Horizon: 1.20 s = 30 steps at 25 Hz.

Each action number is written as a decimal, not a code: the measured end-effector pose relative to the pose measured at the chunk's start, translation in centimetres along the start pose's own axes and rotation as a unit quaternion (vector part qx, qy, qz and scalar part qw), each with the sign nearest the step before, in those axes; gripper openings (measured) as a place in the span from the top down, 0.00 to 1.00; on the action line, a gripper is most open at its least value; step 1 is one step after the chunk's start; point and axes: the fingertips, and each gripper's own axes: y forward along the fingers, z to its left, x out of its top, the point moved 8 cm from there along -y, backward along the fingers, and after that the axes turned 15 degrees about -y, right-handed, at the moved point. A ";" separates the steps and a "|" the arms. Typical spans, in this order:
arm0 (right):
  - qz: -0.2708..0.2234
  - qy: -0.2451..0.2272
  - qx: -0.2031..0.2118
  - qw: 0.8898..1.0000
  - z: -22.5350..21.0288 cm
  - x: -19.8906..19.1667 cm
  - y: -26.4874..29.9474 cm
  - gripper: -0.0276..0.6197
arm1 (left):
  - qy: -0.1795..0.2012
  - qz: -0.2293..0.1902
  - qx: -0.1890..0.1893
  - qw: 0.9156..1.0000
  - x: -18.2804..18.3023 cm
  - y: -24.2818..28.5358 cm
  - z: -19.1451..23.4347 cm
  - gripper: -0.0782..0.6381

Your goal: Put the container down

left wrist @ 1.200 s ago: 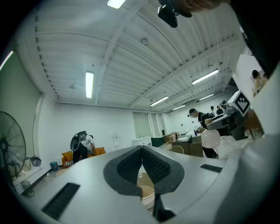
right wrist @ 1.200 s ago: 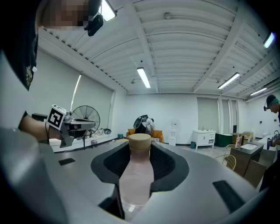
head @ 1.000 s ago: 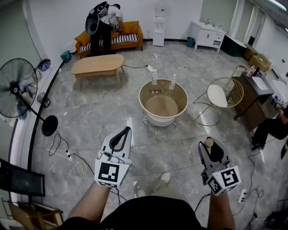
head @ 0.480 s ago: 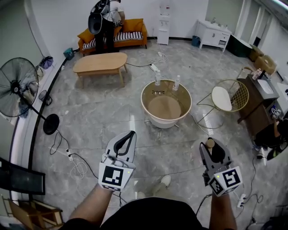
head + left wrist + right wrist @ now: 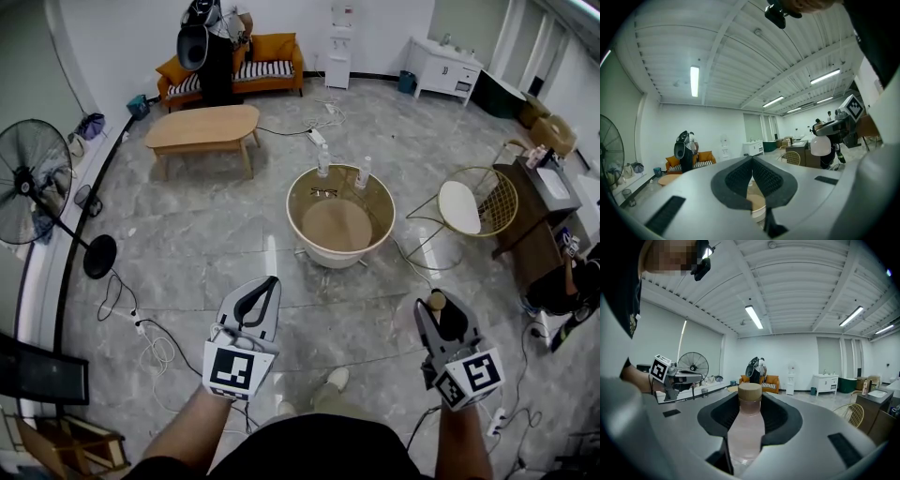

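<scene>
The container is a small bottle (image 5: 746,427) of pale pink liquid with a tan cap, held upright between the pads of my right gripper (image 5: 750,401). In the head view that right gripper (image 5: 439,309) is at the lower right above the floor, with the bottle's cap (image 5: 436,300) showing at its tip. My left gripper (image 5: 265,286) is at the lower middle, jaws together and holding nothing; in its own view the left gripper (image 5: 752,161) has its pads meeting at the tip. A round glass-topped table (image 5: 380,234) stands ahead of both.
Two bottles (image 5: 322,161) (image 5: 362,172) and a pair of glasses (image 5: 322,191) lie on the round table's far side. A wire chair (image 5: 469,202) is to its right, a wooden coffee table (image 5: 202,129) and a standing fan (image 5: 37,183) to the left. Cables and power strips (image 5: 141,328) run over the floor.
The view has shifted slightly, with the round table a little more to the left in the frame. Both grippers stay where they were and the right one keeps its hold on the bottle.
</scene>
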 end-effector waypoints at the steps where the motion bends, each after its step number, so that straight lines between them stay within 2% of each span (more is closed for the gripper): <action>1: 0.001 0.001 0.000 1.000 -0.4 -0.2 0.3 0.72 | -0.002 -0.001 0.001 1.000 -0.1 0.4 0.1 0.87; 15: 0.006 0.011 0.003 1.000 -5.3 -1.9 4.0 0.72 | -0.004 0.013 -0.003 1.000 -0.9 6.9 -0.2 0.87; 26: 0.001 0.015 0.005 1.000 -9.2 -1.7 5.7 0.72 | 0.007 0.016 -0.001 1.000 0.4 11.1 -1.4 0.87; 30: -0.003 0.009 0.018 1.000 -10.9 -2.4 5.9 0.72 | 0.005 0.011 0.006 1.000 0.7 12.8 -2.2 0.87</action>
